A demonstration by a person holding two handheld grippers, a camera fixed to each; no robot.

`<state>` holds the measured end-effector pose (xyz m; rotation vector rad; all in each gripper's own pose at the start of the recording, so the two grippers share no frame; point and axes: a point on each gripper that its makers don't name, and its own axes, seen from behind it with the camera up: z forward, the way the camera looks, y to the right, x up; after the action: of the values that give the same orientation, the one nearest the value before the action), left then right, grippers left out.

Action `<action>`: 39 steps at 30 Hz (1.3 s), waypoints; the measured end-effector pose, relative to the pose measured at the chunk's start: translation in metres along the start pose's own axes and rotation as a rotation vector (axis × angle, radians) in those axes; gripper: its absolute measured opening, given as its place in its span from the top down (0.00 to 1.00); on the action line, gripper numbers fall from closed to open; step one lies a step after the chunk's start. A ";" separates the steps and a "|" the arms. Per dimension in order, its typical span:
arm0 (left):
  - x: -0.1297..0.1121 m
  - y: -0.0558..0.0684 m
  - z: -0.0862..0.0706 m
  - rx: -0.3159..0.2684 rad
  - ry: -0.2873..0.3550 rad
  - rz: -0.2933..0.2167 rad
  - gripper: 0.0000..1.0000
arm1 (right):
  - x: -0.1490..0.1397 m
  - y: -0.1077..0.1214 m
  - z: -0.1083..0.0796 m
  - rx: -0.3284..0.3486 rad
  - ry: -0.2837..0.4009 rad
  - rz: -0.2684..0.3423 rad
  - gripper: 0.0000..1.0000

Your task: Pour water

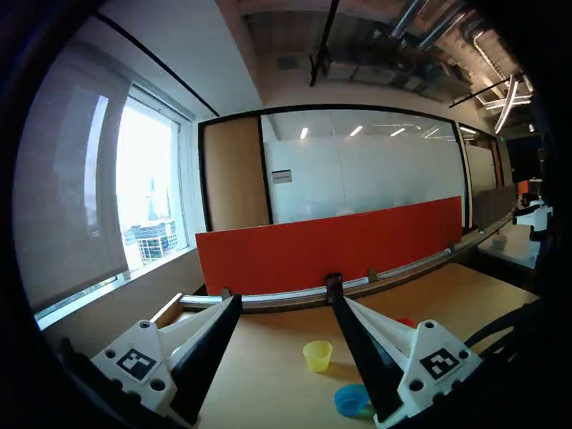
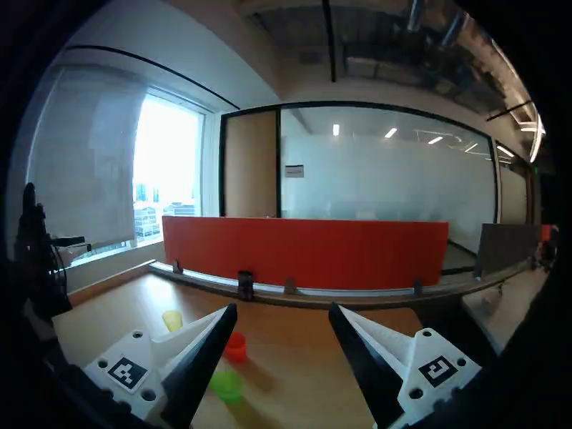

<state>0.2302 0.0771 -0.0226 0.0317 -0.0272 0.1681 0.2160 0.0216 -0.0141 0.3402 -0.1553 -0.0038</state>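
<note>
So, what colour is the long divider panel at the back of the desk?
The divider panel is plain orange-red; the right gripper view shows it best.

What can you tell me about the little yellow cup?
The yellow cup is small and looks like slightly see-through plastic, wider at its rim than its base. It stands upright, mouth up, on the wooden table, with nothing touching it. A blue cup sits apart from it, nearer the camera. Whether it holds water cannot be told.

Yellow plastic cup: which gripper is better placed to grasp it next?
Left, likely: the yellow plastic cup sits ahead between the fingers of the open left gripper, but wide of the right gripper.
</note>
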 end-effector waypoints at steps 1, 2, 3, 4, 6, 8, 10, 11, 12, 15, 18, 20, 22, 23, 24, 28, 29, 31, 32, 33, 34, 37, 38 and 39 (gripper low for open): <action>0.000 0.000 0.001 0.001 -0.002 -0.001 0.06 | 0.002 -0.001 0.000 0.005 0.000 -0.002 0.01; 0.000 0.000 0.001 0.002 -0.004 -0.001 0.06 | 0.003 -0.003 0.001 0.009 0.000 -0.004 0.01; 0.000 -0.001 0.002 0.002 -0.005 -0.002 0.06 | 0.006 -0.003 0.001 0.011 0.001 -0.005 0.01; 0.000 -0.001 0.002 0.003 -0.005 -0.002 0.06 | 0.008 -0.003 0.002 0.006 0.006 -0.003 0.01; 0.000 -0.002 0.003 0.003 -0.005 -0.002 0.06 | 0.013 -0.002 0.002 -0.003 0.015 0.002 0.01; -0.001 -0.003 0.005 0.003 -0.012 -0.001 0.06 | 0.011 -0.006 0.000 -0.002 0.025 0.014 0.01; 0.000 -0.003 0.008 0.003 -0.012 -0.002 0.06 | 0.007 -0.010 0.001 0.001 0.020 0.015 0.01; 0.001 -0.003 0.009 0.003 -0.010 -0.003 0.06 | 0.005 -0.012 0.002 0.004 0.013 0.013 0.01; 0.003 -0.004 0.010 0.003 -0.008 -0.005 0.06 | 0.003 -0.015 0.003 0.005 0.009 0.011 0.01; 0.005 -0.005 0.014 0.004 -0.001 -0.016 0.06 | 0.005 -0.019 0.006 -0.004 0.017 0.012 0.01; 0.009 -0.008 0.017 0.004 0.004 -0.025 0.06 | 0.008 -0.025 0.008 -0.019 0.031 0.024 0.01; 0.014 -0.010 0.018 0.001 0.010 -0.027 0.06 | 0.007 -0.029 0.008 -0.023 0.038 0.028 0.01; 0.018 -0.011 0.020 -0.003 0.015 -0.027 0.06 | 0.005 -0.031 0.008 -0.033 0.040 0.028 0.01; 0.019 -0.012 0.020 -0.006 0.016 -0.026 0.06 | 0.004 -0.032 0.008 -0.038 0.039 0.027 0.01; 0.020 -0.012 0.021 -0.009 0.017 -0.025 0.06 | 0.003 -0.032 0.008 -0.046 0.039 0.026 0.01; 0.018 -0.012 0.020 -0.020 0.008 -0.031 0.06 | 0.003 -0.027 0.006 -0.089 0.040 0.022 0.01; 0.016 -0.012 0.020 -0.026 0.003 -0.032 0.06 | 0.003 -0.026 0.006 -0.099 0.041 0.020 0.01; 0.014 -0.011 0.020 -0.037 -0.006 -0.034 0.06 | 0.005 -0.024 0.005 -0.119 0.043 0.015 0.00; 0.013 -0.011 0.020 -0.042 -0.010 -0.034 0.06 | 0.005 -0.023 0.005 -0.129 0.044 0.014 0.00; 0.013 -0.010 0.020 -0.047 -0.013 -0.033 0.06 | 0.007 -0.022 0.004 -0.138 0.045 0.012 0.01; 0.014 -0.010 0.020 -0.052 -0.013 -0.034 0.06 | 0.010 -0.023 0.004 -0.143 0.045 0.013 0.01; 0.019 -0.008 0.020 -0.071 -0.014 -0.033 0.06 | 0.022 -0.027 0.004 -0.149 0.050 0.011 0.00; 0.021 -0.007 0.020 -0.078 -0.014 -0.033 0.06 | 0.027 -0.030 0.003 -0.147 0.054 0.010 0.00; 0.023 -0.006 0.020 -0.085 -0.014 -0.032 0.06 | 0.033 -0.033 0.003 -0.145 0.058 0.007 0.01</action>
<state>0.2538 0.0744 -0.0024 -0.0511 -0.0482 0.1348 0.2490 -0.0110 -0.0174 0.1952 -0.0976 0.0017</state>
